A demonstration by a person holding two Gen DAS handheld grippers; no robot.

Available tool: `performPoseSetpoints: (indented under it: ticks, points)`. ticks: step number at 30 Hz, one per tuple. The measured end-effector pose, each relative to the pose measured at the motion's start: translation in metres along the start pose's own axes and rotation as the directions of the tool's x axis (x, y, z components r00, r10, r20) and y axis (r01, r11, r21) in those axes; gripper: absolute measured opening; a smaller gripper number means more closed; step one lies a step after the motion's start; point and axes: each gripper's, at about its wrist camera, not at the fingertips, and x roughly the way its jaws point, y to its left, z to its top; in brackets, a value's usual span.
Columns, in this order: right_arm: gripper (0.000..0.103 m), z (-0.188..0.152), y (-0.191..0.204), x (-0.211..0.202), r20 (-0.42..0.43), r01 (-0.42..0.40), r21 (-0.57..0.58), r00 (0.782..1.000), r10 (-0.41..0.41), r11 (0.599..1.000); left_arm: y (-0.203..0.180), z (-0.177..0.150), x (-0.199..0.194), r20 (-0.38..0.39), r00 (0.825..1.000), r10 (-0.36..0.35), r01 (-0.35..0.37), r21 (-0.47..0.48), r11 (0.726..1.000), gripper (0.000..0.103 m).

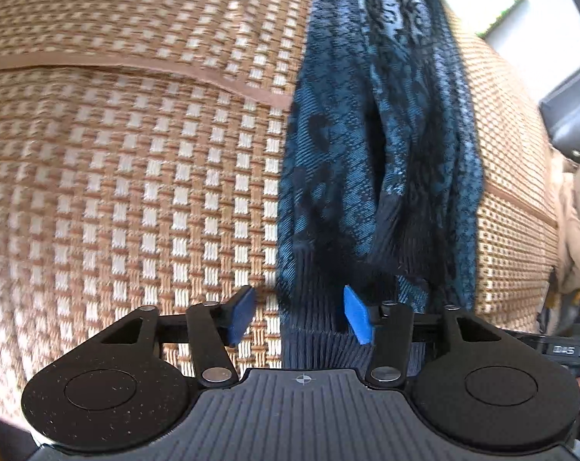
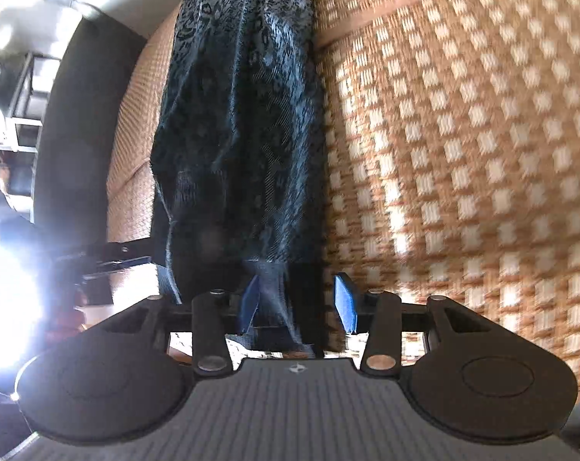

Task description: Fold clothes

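Now both grippers stand with fingers apart around a dark blue patterned garment [image 1: 370, 146] that runs lengthwise over a woven mat [image 1: 136, 176]. Its ribbed hem lies between the left gripper's [image 1: 301, 317] pads, unclamped. The right gripper [image 2: 299, 303] likewise straddles a gathered end, not pinching it.

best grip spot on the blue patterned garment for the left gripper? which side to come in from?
Probably the ribbed dark hem of the blue patterned garment, its nearest end. It already lies between the open fingers of the left gripper, so come straight forward along the woven mat. The ribbed band looks thicker and flatter than the bunched folds beyond.
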Motion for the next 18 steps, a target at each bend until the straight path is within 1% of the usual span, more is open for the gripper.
performPoseSetpoints:
  ticks: [4,8,9,10,11,12,15,16,17,18]
  points:
    - [0.047,-0.009,0.002,0.021,0.035,-0.026,0.06,0.999,0.024,0.998,0.007,0.011,0.004,-0.037,0.997,-0.074,0.075,0.014,0.997,0.073]
    - [0.047,-0.014,0.011,0.033,0.089,-0.003,0.093,0.996,-0.006,0.996,-0.001,0.012,0.011,-0.055,0.994,-0.096,0.1,0.084,0.991,0.072]
    - [0.047,-0.015,0.012,0.033,0.093,-0.006,0.1,0.996,-0.004,0.995,-0.002,0.009,0.012,-0.06,0.993,-0.099,0.104,0.089,0.991,0.068]
    - [0.044,-0.015,0.012,0.033,0.093,-0.011,0.11,0.996,0.001,0.994,-0.002,0.006,0.013,-0.066,0.992,-0.103,0.109,0.093,0.99,0.042]
    - [0.027,-0.016,0.012,0.032,0.092,-0.015,0.12,0.996,0.004,0.993,-0.003,0.002,0.014,-0.072,0.992,-0.108,0.114,0.097,0.989,0.015]
    - [0.013,-0.017,0.012,0.031,0.094,-0.023,0.131,0.996,0.011,0.991,-0.001,-0.004,0.009,-0.062,0.992,-0.114,0.119,0.095,0.988,0.008]
    - [0.012,-0.02,0.013,0.016,0.157,-0.106,0.157,0.984,0.081,0.982,0.002,-0.01,-0.002,-0.035,0.991,-0.127,0.129,0.096,0.987,0.008]
    - [0.012,-0.02,0.015,0.012,0.172,-0.114,0.151,0.981,0.088,0.982,0.005,-0.009,-0.003,-0.038,0.991,-0.131,0.134,0.085,0.987,0.01]
    - [0.013,-0.021,0.017,0.009,0.178,-0.117,0.143,0.98,0.09,0.983,0.008,-0.009,-0.003,-0.045,0.99,-0.133,0.136,0.076,0.988,0.017]
    - [0.017,-0.021,0.017,0.01,0.171,-0.105,0.138,0.982,0.081,0.985,0.01,-0.008,-0.001,-0.054,0.99,-0.127,0.131,0.07,0.989,0.036]
